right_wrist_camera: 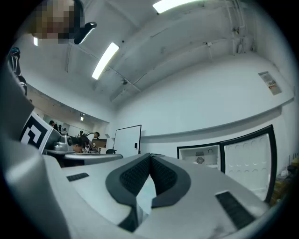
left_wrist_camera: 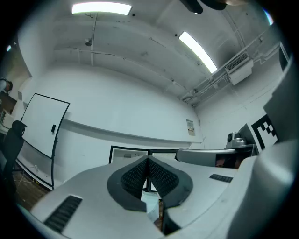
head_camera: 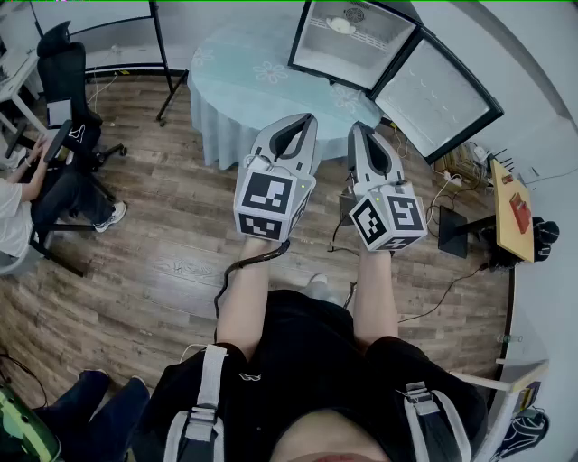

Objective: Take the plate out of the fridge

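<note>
A small black-framed fridge [head_camera: 348,41] stands open on the floor ahead of me, its door [head_camera: 438,95] swung out to the right. A round pale thing [head_camera: 341,25] shows high inside it; I cannot tell whether it is the plate. My left gripper [head_camera: 307,117] and right gripper [head_camera: 358,126] are held side by side at waist height, well short of the fridge, both shut on nothing. The left gripper view has its shut jaws [left_wrist_camera: 147,158] in front of the fridge [left_wrist_camera: 128,151]. The right gripper view has its shut jaws [right_wrist_camera: 150,156] left of the fridge [right_wrist_camera: 198,156].
A round table with a pale blue cloth [head_camera: 244,81] stands just left of the fridge. A person sits on an office chair [head_camera: 63,171] at the far left, near a whiteboard stand [head_camera: 158,54]. Cables and a wooden desk [head_camera: 510,212] lie to the right.
</note>
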{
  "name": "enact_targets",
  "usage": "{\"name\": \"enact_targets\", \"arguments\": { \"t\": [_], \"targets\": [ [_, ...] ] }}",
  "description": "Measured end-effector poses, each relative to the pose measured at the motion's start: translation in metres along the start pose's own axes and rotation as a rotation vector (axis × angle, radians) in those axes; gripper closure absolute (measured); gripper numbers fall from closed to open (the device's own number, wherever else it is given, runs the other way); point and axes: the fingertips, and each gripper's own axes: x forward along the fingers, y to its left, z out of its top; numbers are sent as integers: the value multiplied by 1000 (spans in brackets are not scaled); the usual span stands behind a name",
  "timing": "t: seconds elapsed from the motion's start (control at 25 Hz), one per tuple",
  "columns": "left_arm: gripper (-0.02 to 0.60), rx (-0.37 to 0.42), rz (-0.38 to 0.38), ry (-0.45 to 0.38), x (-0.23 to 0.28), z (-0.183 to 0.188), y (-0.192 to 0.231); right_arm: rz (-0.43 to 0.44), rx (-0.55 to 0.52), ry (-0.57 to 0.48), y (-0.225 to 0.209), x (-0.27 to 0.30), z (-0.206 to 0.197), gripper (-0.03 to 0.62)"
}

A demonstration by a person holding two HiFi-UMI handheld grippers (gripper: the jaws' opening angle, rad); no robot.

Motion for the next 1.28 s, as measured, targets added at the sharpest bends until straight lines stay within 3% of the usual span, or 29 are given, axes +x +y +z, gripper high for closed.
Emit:
{"name": "enact_targets", "arguments": {
  "t": [0.4, 0.64, 0.84, 1.04, 1.28],
  "targets": [
    [584, -19, -11, 8, -2, -5, 10, 41, 19, -2, 18, 9, -8, 591],
    [584, -68, -28, 68, 12, -31, 8, -29, 91, 35, -16, 11, -32, 589],
    [584, -113, 26, 124, 29, -61, 35, -32, 112, 68, -25, 33, -60, 589],
    [584, -235, 12, 199, 67, -106, 40, -71, 161, 108, -64, 55, -96, 589],
    [584, -225, -47, 226, 135, -131, 25, -144, 207, 137, -135, 72, -123, 589]
  ]
}}
